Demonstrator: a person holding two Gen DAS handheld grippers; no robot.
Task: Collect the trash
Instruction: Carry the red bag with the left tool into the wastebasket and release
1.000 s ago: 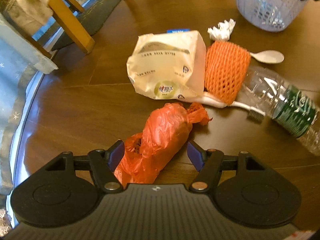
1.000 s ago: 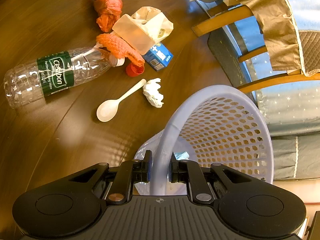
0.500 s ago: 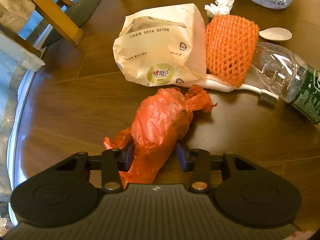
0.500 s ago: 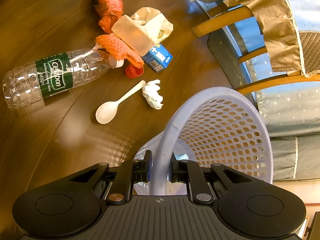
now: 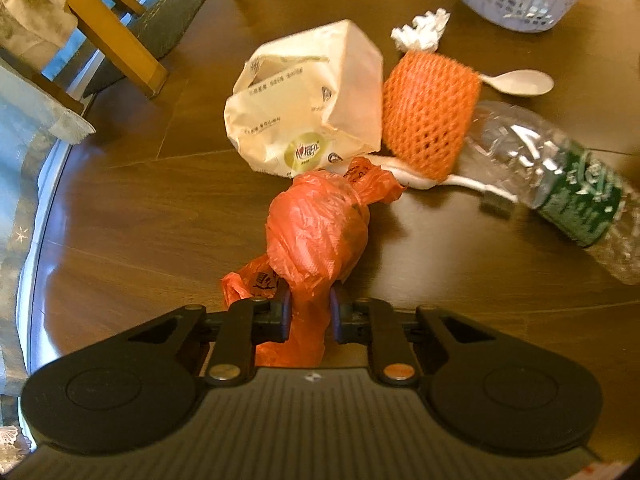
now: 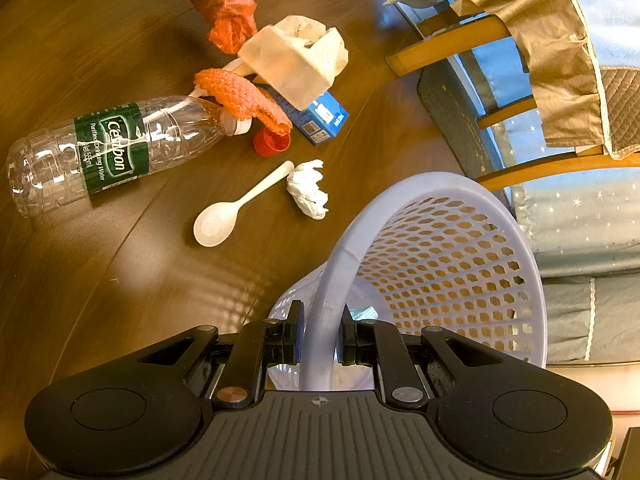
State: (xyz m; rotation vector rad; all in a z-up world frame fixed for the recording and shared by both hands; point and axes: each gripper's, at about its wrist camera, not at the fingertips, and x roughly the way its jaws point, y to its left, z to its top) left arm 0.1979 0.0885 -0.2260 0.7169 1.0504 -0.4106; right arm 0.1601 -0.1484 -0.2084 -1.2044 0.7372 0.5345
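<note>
My left gripper (image 5: pixel 307 316) is closing on the orange bag (image 5: pixel 316 232) beside the paper carton (image 5: pixel 308 100); my right gripper (image 6: pixel 320 340) clamps the basket (image 6: pixel 440 200) rim, steadying it for drops

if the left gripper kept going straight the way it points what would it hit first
The left gripper, closing on the orange plastic bag, would likely press that bag into the wooden table; the paper bag lies beyond.

Crumpled orange plastic bag (image 5: pixel 320 228) lies on brown wooden table (image 5: pixel 140 216), just before cream paper bag (image 5: pixel 308 108); orange foam net (image 5: pixel 430 120) to its right, prob. overlapping clear plastic bottle (image 5: pixel 560 180).
</note>
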